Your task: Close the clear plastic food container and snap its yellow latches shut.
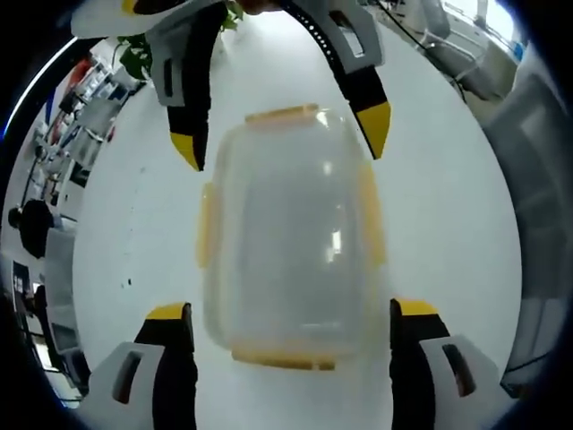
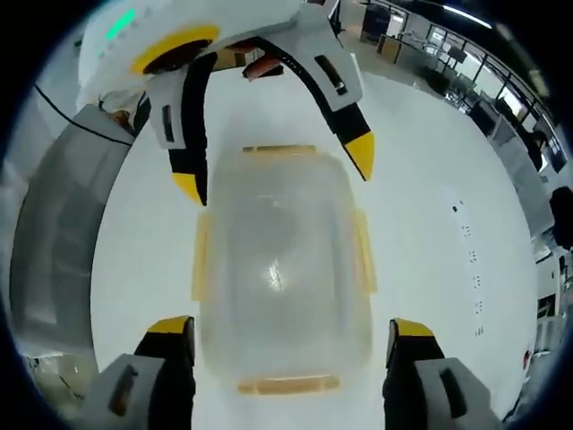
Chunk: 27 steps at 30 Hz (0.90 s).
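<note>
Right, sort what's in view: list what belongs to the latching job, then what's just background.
Job:
clear container
yellow latches
left gripper
right gripper

Background:
white table
potted plant
office desks

Bright, even overhead light; white table (image 1: pixel 448 206) nearly blown out, shadows faint. Small glare streaks on clear container lid (image 1: pixel 333 244), soft highlight at lid centre in right gripper view. Container soft, slightly out of focus. Strong fisheye bending at edges; background smeared.
</note>
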Each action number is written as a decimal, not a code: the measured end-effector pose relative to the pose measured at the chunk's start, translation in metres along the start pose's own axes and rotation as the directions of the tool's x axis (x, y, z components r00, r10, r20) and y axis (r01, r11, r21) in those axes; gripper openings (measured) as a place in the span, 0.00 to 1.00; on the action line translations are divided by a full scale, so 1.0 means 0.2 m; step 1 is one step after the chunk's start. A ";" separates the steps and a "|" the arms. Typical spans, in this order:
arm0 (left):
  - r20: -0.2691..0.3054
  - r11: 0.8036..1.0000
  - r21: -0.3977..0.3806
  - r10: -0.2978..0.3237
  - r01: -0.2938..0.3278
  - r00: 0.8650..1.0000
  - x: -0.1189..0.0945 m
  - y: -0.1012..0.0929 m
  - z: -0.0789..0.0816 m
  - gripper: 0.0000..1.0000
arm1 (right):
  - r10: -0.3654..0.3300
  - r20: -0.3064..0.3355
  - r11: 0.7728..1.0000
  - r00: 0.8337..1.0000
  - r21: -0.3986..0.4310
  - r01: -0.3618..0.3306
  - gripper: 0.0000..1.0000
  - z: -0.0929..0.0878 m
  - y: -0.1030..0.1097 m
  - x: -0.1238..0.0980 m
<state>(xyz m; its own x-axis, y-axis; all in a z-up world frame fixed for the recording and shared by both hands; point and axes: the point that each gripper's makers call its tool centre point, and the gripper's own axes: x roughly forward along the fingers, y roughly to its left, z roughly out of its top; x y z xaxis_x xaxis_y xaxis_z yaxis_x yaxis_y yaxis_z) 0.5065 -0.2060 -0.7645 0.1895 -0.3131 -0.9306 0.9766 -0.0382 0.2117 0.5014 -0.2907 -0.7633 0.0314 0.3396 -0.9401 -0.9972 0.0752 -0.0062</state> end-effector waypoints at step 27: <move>-0.024 1.000 0.030 0.007 -0.006 1.000 0.04 -0.02 -0.03 0.83 | 0.017 -0.025 1.000 1.000 -0.006 -0.017 0.84 0.00 0.05 0.04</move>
<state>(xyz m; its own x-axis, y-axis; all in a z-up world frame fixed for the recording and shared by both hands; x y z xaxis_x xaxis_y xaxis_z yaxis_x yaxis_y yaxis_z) 0.5041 -0.2017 -0.7743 0.1985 -0.2906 -0.9360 0.9719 -0.0648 0.2262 0.4926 -0.2870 -0.7717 0.0132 0.3175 -0.9482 -0.9979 0.0637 0.0075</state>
